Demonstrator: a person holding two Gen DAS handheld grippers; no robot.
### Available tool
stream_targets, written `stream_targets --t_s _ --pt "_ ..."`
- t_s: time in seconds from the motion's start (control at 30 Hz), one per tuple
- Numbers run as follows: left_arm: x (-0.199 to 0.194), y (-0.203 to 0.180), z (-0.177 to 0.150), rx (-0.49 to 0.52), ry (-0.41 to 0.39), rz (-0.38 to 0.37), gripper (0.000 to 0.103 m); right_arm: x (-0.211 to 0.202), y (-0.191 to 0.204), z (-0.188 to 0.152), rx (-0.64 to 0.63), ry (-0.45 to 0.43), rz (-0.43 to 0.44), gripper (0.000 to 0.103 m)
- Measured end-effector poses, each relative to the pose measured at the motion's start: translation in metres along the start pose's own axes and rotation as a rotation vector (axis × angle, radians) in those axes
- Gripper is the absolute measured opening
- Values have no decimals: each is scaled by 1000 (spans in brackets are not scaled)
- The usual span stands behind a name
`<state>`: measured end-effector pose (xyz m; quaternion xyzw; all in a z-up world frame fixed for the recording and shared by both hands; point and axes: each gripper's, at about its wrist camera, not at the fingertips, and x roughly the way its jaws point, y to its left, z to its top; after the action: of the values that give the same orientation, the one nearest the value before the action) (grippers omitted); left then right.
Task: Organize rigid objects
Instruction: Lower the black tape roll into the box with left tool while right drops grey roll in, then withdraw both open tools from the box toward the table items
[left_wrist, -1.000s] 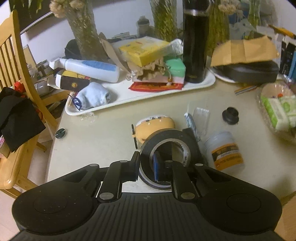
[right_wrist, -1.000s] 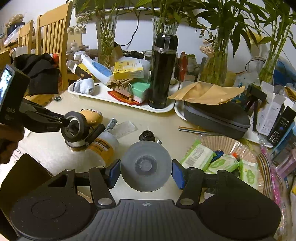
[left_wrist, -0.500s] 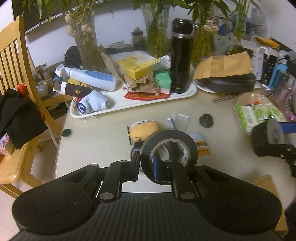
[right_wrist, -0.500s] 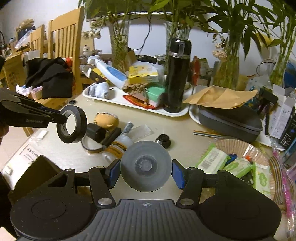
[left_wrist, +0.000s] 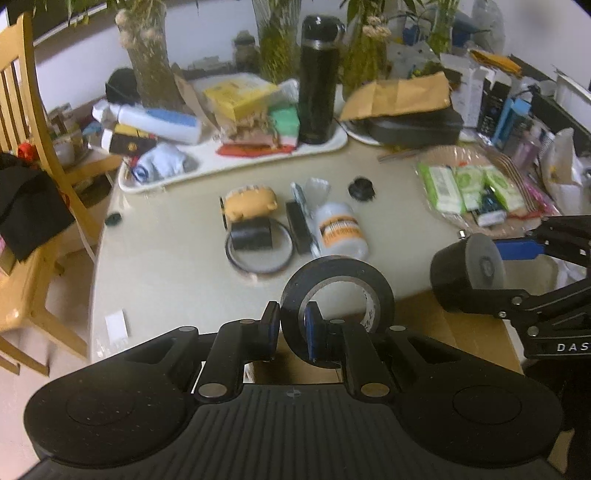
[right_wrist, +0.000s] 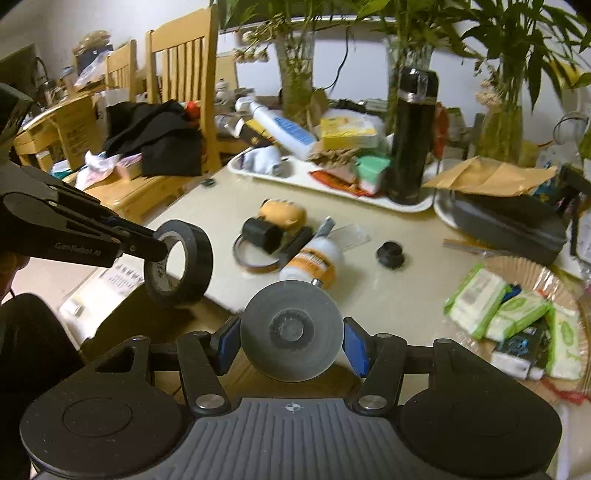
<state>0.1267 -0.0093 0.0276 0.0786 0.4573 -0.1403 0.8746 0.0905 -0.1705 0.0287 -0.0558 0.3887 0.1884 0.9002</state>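
Tape roll and grey-faced disc held above the tabletop's near edge

The black tape roll (left_wrist: 337, 308) is pinched through its wall by the nearly closed left gripper (left_wrist: 291, 326); the disc (right_wrist: 291, 330) is clamped in the half-spread right gripper (right_wrist: 291, 345).

The roll of black tape (left_wrist: 337, 291), pinched in the left gripper (left_wrist: 291, 325), has risen off the worktop (left_wrist: 166, 254) and drawn back past its near edge, uncovering a small black cylinder (left_wrist: 252, 236) and a thin ring (left_wrist: 258, 254) that it hid. The right gripper (right_wrist: 291, 345), with its grey disc (right_wrist: 291, 330), has likewise pulled back towards that edge and now shows in the left wrist view.
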Motion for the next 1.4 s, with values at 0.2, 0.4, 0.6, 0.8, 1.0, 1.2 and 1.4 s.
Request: stream_targets --t_s 0.2,0.4,0.6,0.8,1.0,1.2,1.4 --pt "8 -3 -16 8 81 -13 15 6 9 -13 1 83 69 61" --pt "22 -3 -21 5 146 8 18 26 13 -18 15 177 86 62" --pt "9 -3 -24 -8 73 35 53 19 0 -12 106 113 80 79" --pt "-12 -4 -30 5 0 67 53 13 1 -14 86 97 15 91" --pt "-5 7 -41 -25 26 92 53 11 -5 -18 135 98 -18 93" --pt "7 7 -60 -97 80 -23 53 10 -17 -20 176 100 -60 94" --pt "0 -4 -69 -123 63 -11 53 8 -28 -21 209 103 -80 95"
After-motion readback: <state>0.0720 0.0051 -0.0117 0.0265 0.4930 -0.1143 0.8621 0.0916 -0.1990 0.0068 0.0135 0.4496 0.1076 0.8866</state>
